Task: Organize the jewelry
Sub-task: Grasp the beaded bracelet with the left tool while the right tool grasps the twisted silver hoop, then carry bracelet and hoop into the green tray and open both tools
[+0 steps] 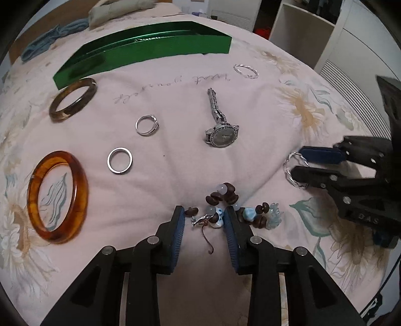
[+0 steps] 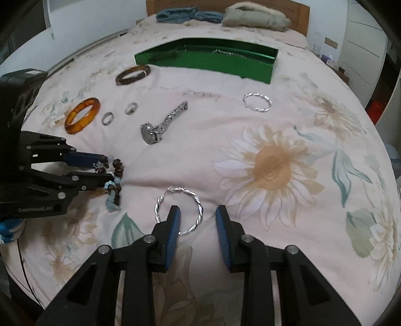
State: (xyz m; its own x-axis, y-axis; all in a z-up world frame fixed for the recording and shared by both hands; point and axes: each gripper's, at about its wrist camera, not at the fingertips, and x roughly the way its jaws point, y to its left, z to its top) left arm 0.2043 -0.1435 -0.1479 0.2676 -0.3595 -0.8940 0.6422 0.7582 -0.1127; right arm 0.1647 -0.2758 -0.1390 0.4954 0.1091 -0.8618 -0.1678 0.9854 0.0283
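My left tool (image 1: 204, 215) is down on the bed (image 1: 155, 190), its jaws partly apart. Some of the bead bracelet (image 1: 226, 208) sits between them. The right blue pad (image 1: 231, 235) touches the beads, but the left pad stands clear, so nothing is squeezed. More beads spill past the right jaw, toward 3 o'clock.

My right tool (image 2: 196, 217) is also partly apart. Its left finger (image 2: 173, 225) pokes down inside the twisted hoop (image 2: 179, 212), and the hoop's wire lies loose between the two jaws, with the pads not touching it.

Around the beads in the left view: two rings, a plain ring (image 1: 119, 160) at 10 o'clock and a fancy ring (image 1: 146, 125) above it. The watch (image 1: 220, 130) lies at 12 o'clock, strap pointing away. The orange bangle (image 1: 59, 196) is at 9 o'clock and the brown bangle (image 1: 72, 102) at 11 o'clock. A second hoop (image 1: 245, 71) rests far off at 1 o'clock.

The green box (image 1: 140, 54) is open at the far side of the bed, with something thin and silver inside. The watch and rings lie between my tools and the box. A blue cloth (image 2: 188, 13) and a beige bundle (image 2: 255, 16) sit beyond it.
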